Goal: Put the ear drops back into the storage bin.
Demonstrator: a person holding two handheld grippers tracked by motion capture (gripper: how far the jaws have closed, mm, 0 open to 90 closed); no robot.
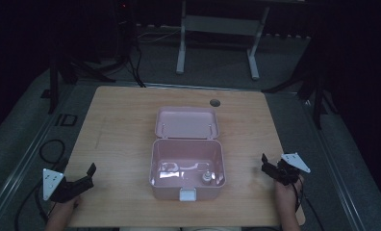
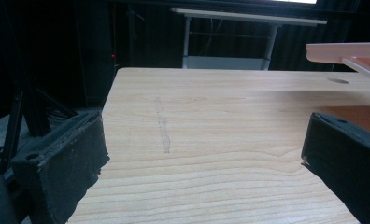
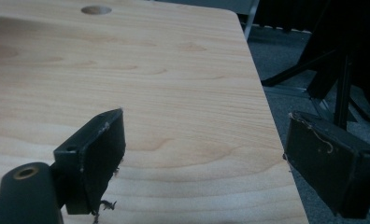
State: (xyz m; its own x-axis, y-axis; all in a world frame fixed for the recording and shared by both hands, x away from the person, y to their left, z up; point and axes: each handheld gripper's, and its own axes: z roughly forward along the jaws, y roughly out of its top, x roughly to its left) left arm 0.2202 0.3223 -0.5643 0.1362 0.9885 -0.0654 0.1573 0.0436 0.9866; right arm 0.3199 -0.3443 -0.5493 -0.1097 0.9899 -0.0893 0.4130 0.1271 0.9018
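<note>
A pink plastic box (image 1: 187, 169) stands in the middle of the wooden table (image 1: 121, 139), its lid (image 1: 187, 122) swung back and open. Inside lie a small white bottle-like object (image 1: 206, 176) and some pale items I cannot make out. My left gripper (image 1: 85, 177) rests near the table's front left corner, open, with nothing between its jaws; the same left gripper (image 2: 204, 154) frames bare wood, and the box's lid (image 2: 346, 52) shows at its upper right. My right gripper (image 1: 270, 166) sits at the table's right edge, open and empty, and that right gripper (image 3: 204, 149) straddles the edge.
A round cable hole (image 1: 215, 103) sits near the table's far edge. Beyond the table stand a white metal frame (image 1: 217, 29) and dark tripod legs (image 1: 313, 82). Cables (image 1: 51, 149) lie on the grey floor at the left.
</note>
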